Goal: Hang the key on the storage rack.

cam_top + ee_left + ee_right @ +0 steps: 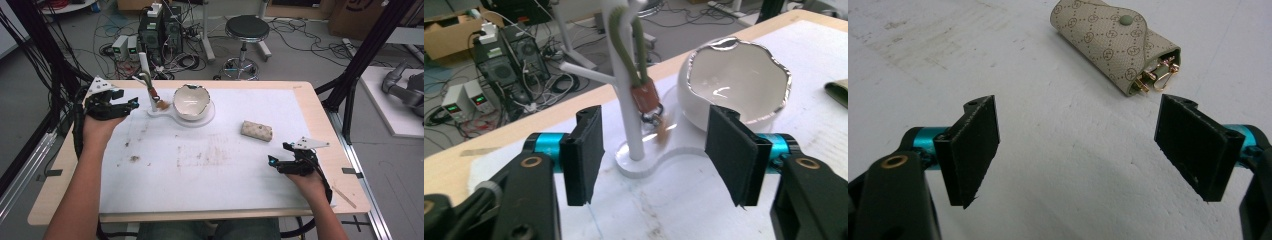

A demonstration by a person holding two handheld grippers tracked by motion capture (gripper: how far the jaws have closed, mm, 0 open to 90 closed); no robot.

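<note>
A white branched stand [148,85] rises from a flat white base at the back of the mat. A green strap with a brown leather tab [644,95] hangs from the stand, apart from my jaws. A white bowl [190,101] with a wavy silver rim sits on the same base. My left gripper [134,105] is just left of the stand, open, with nothing between its jaws [656,150]. A beige patterned key case [257,130], rolled up with gold hooks showing at one end [1108,42], lies right of centre. Open and holding nothing, my right gripper [275,162] rests short of the key case [1080,145].
A stained white mat [200,170] covers most of the wooden table [320,115]. A thin wooden stick [344,196] lies near the table's front right corner. Beyond the far edge are a stool [246,30], computers and cables on the floor.
</note>
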